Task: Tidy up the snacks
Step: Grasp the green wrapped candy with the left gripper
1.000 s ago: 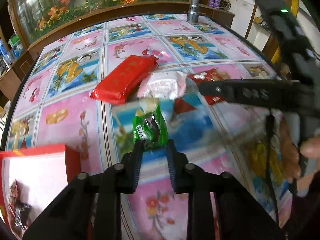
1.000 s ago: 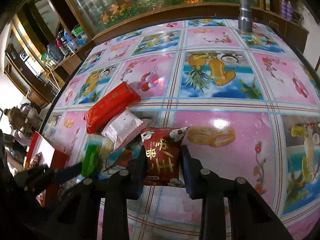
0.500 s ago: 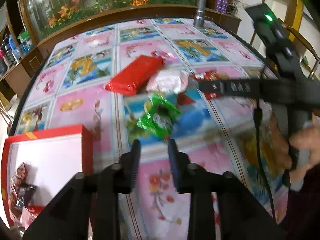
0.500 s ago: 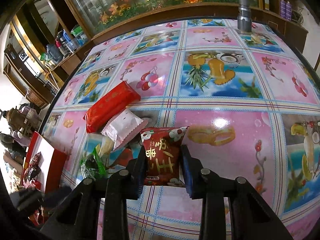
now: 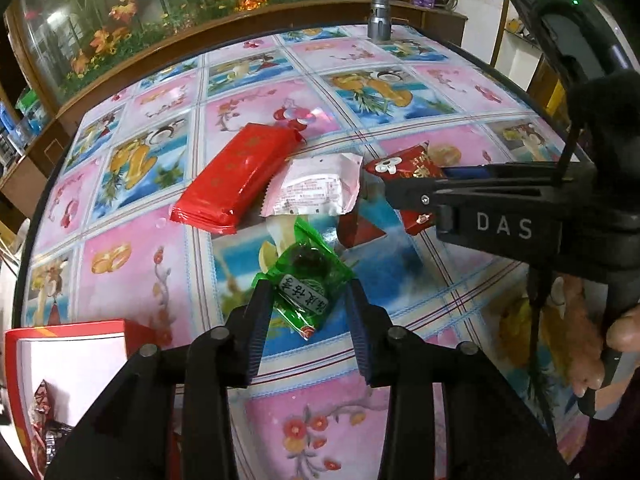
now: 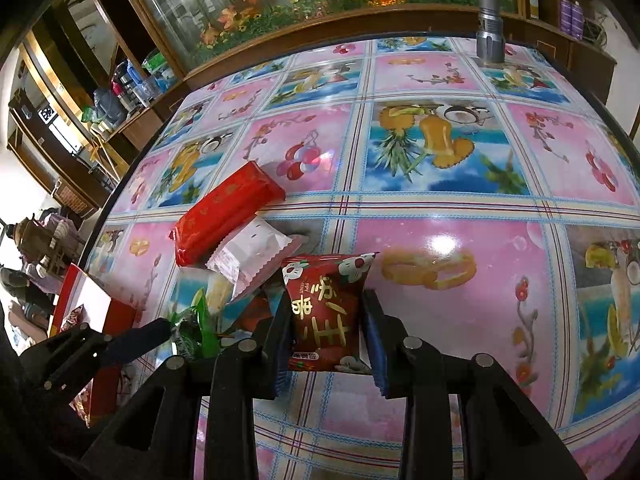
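Note:
A green candy packet [image 5: 308,280] lies on the tablecloth between the fingers of my left gripper [image 5: 306,312]. Its jaws are opening, and the pads stand at the packet's edges without squeezing it. My right gripper [image 6: 326,320] is shut on a small red packet with gold characters [image 6: 324,316], which rests on the table. That gripper also reaches in from the right of the left wrist view, over the same red packet [image 5: 404,164]. Behind them lie a long red packet [image 5: 236,176] and a pale pink packet [image 5: 316,190], touching each other.
A red box with a white inside [image 5: 68,328] stands at the near left and holds a few dark wrapped snacks. A silver flashlight [image 5: 378,8] stands upright at the table's far edge. A person's hand [image 5: 624,332] holds the right gripper.
My left gripper let go of the green packet, which dropped onto the cloth. The jaws then widened and came forward around it. The right gripper and its red packet kept still.

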Action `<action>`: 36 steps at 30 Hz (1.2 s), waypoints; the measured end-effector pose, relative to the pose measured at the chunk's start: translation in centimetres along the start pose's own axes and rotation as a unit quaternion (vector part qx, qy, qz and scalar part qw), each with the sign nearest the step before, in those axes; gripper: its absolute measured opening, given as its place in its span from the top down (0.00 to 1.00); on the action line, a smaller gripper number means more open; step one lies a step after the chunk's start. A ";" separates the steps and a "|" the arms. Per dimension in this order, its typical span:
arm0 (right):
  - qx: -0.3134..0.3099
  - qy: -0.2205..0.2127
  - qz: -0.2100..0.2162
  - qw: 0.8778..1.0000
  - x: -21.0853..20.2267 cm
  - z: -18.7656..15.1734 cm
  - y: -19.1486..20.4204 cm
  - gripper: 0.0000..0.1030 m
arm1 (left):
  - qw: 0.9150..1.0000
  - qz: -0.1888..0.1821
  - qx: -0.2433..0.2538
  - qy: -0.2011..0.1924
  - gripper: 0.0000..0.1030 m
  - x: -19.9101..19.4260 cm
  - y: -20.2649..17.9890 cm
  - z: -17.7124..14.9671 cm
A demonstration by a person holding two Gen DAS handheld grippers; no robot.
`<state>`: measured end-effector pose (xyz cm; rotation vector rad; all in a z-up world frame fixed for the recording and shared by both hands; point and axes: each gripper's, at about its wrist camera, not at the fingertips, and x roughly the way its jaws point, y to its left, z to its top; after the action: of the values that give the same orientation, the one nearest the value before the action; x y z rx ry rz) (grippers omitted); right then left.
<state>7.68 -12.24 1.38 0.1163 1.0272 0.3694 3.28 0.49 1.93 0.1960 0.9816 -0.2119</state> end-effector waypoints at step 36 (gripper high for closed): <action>0.042 0.006 0.034 0.999 -0.1 0.1 -0.9 0.68 | 0.999 -0.016 -0.027 -0.015 0.61 2.2 0.1 2.3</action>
<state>7.92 -13.09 1.28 0.2249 1.0525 0.3892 6.39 -0.19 1.35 0.1279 0.9595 -0.2165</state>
